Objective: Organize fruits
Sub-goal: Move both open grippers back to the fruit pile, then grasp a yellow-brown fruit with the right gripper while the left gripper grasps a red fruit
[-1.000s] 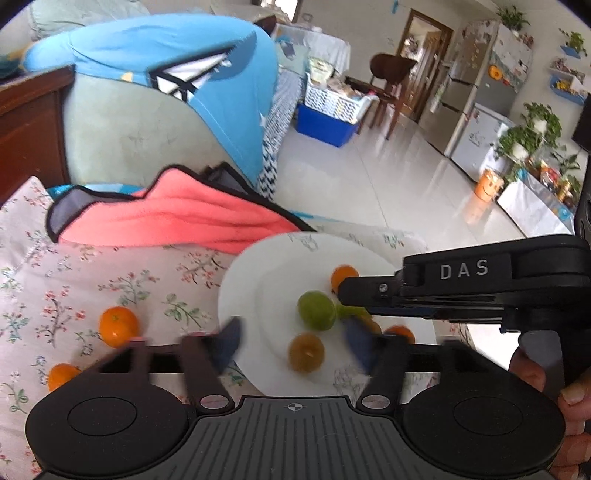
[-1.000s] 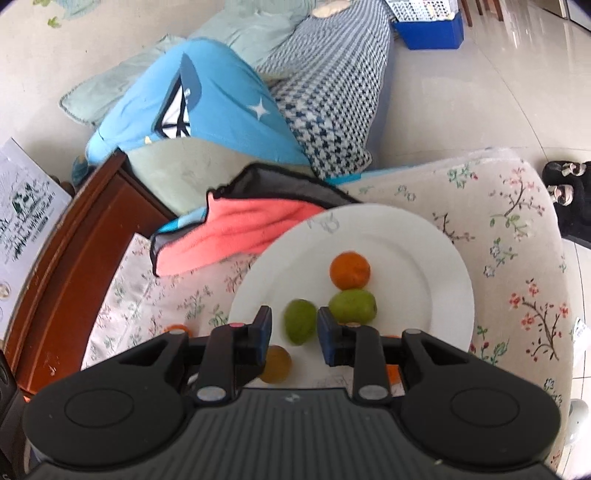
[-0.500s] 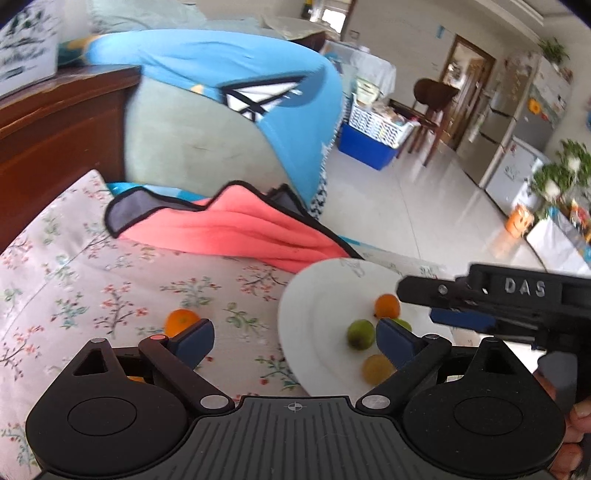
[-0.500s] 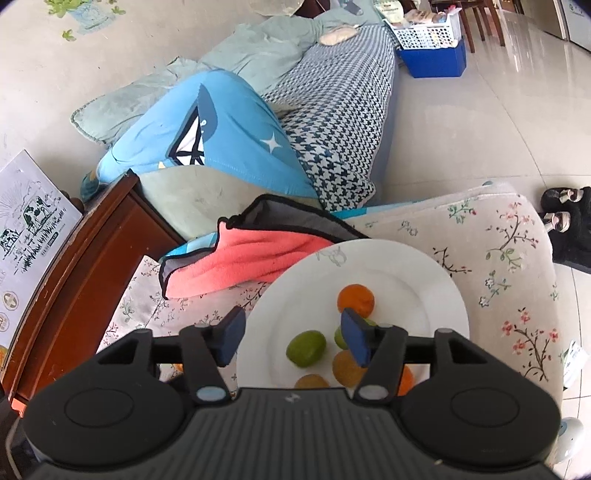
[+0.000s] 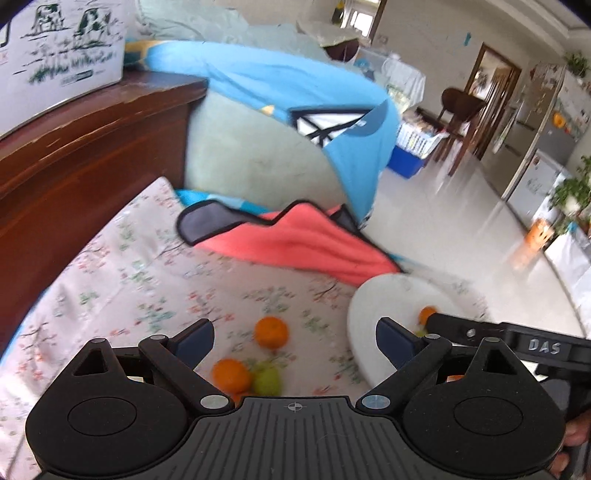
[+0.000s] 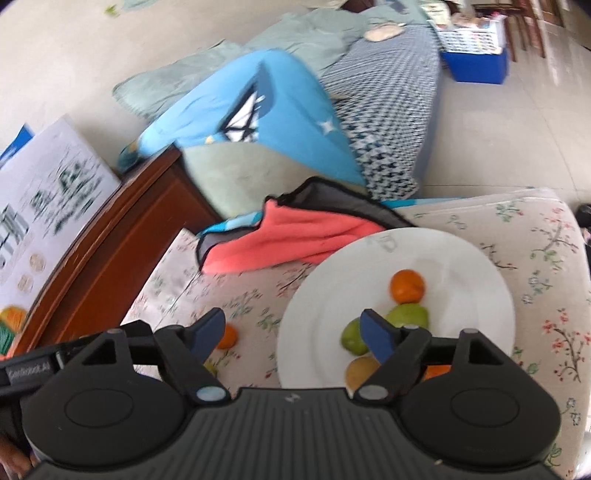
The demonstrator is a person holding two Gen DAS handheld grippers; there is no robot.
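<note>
Floral cover [image 5: 122, 280]: orange [image 5: 271, 331] between left gripper [image 5: 295, 336] fingers

"DAS" stands in raised letters on the black right gripper [image 5: 417, 334]; other print is unreadable.

Premises: a lived-in home, open-plan living room. A sofa [image 6: 384, 110] with houndstooth cover carries pale green bedding and a blue garment [image 6: 266, 110]. A floral-print cushioned seat [image 6: 535, 258] holds a white plate [image 6: 461, 266] of fruit and a folded pink towel [image 6: 295, 236]. Beside it stands a dark wooden cabinet [image 5: 92, 147] with a printed carton [image 5: 62, 48] on top. Glossy tiled floor [image 5: 461, 229] runs to a wooden chair [image 5: 461, 107], a refrigerator [image 5: 554, 122] with magnets, potted plants [image 5: 569, 192], a laundry basket [image 6: 469, 33] and an interior doorway [image 5: 495, 85].
</note>
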